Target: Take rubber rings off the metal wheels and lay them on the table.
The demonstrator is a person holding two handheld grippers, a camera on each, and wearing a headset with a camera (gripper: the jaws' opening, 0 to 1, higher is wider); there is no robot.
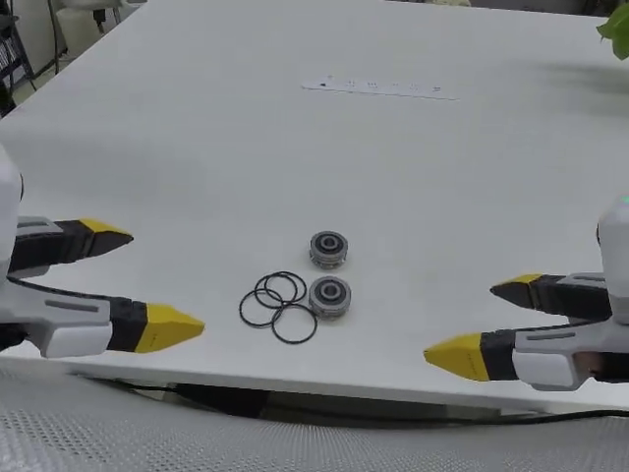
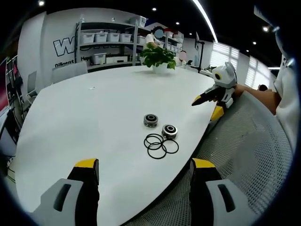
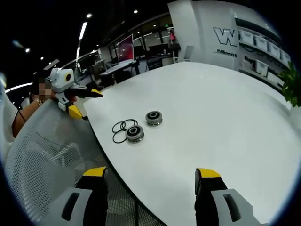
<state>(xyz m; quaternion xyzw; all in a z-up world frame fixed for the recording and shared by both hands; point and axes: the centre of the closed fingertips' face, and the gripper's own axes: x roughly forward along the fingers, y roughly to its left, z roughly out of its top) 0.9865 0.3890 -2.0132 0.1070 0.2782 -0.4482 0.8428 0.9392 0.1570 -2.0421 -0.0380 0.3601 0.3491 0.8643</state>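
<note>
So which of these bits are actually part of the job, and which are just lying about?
Job: two metal wheels, loose rubber rings, table, left gripper, right gripper, both open.
Lying about: pale strip on the table, potted plant, shelves.

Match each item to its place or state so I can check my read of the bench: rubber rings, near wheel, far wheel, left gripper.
1. rubber rings
2. near wheel
3. far wheel
4. left gripper

A. open, off to the left of the rings
B. right beside the rings
C. flat on the table, overlapping
D. alone, behind the other wheel

Pairs: 1-C, 2-B, 3-D, 4-A
</note>
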